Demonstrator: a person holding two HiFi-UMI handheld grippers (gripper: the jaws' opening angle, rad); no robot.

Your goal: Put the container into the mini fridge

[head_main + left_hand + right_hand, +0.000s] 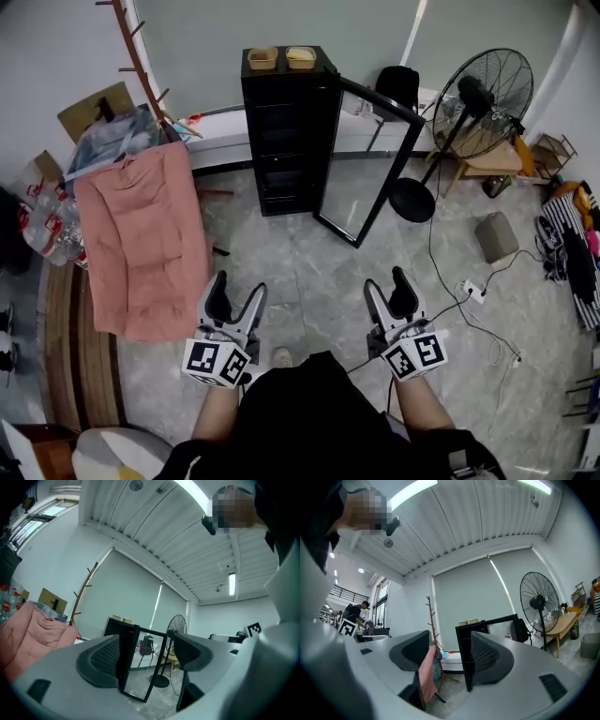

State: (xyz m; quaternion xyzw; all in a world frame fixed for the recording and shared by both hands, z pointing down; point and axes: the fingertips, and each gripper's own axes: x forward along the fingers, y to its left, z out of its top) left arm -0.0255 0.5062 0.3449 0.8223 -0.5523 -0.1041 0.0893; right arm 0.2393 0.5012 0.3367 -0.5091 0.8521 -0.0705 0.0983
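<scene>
**A:** Where is the container?

**B:** There are two. They sit side by side on top of the black mini fridge [281, 131], far across the grey floor [300, 272]. The left container [262, 58] looks brown. The right container [301, 57] looks yellow.

**A:** Is the fridge open?

**B:** Yes. Its glass door [361, 164] hangs wide open, swung out to the right and toward the near side.

**A:** What are the grippers doing?

**B:** The left gripper [238, 289] is near, on the left. Its fingers [101, 660] are spread wide with nothing held. The right gripper [387, 283] is near, on the right. Its fingers [487, 656] are spread too, with nothing held. Both point at the fridge and are well apart from it.

**A:** What else is around?

**B:** A big pink blanket [145, 244] hangs on the left, close to the left gripper. A wooden coat rack [141, 56] stands behind it. A tall fan [483, 103] stands far right, and its round base sits just beside the open door. A white power strip [472, 291] and thin cables [497, 342] lie on the floor, right of the right gripper.
</scene>
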